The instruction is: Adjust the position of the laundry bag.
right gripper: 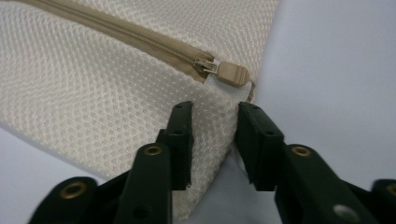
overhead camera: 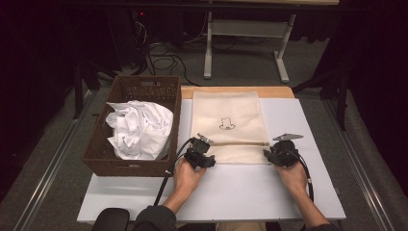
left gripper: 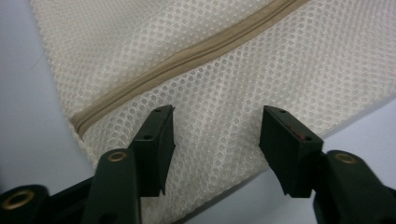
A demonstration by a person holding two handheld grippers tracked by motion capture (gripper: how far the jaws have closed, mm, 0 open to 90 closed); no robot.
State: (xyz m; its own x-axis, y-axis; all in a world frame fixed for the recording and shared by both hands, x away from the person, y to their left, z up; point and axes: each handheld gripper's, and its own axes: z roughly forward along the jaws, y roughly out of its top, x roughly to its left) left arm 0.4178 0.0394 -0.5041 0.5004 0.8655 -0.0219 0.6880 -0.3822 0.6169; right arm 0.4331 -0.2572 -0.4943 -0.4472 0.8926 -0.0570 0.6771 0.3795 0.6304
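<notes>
I have the mesh bag (overhead camera: 230,126) lying flat on the white tabletop (overhead camera: 226,192), just right of the brown wicker basket (overhead camera: 139,91), its long axis running away from me and its tan zipper (overhead camera: 238,143) crossing it near my end. Everything turns on that near strip below the zipper: both sets of fingers straddle it, the left gripper (overhead camera: 204,155) at the bag's left corner, the right gripper (overhead camera: 275,155) at its right corner, so each hand is nearest its own end. The left fingers (left gripper: 156,140) stand apart with flat mesh between them, not pinching. The right fingers (right gripper: 180,140) sit closer, bracketing a raised fold just below the zipper pull (right gripper: 231,73); I can't tell if they press it. The bag is soft honeycomb netting, limp; crumpled white cloth (overhead camera: 139,127) fills the basket.
</notes>
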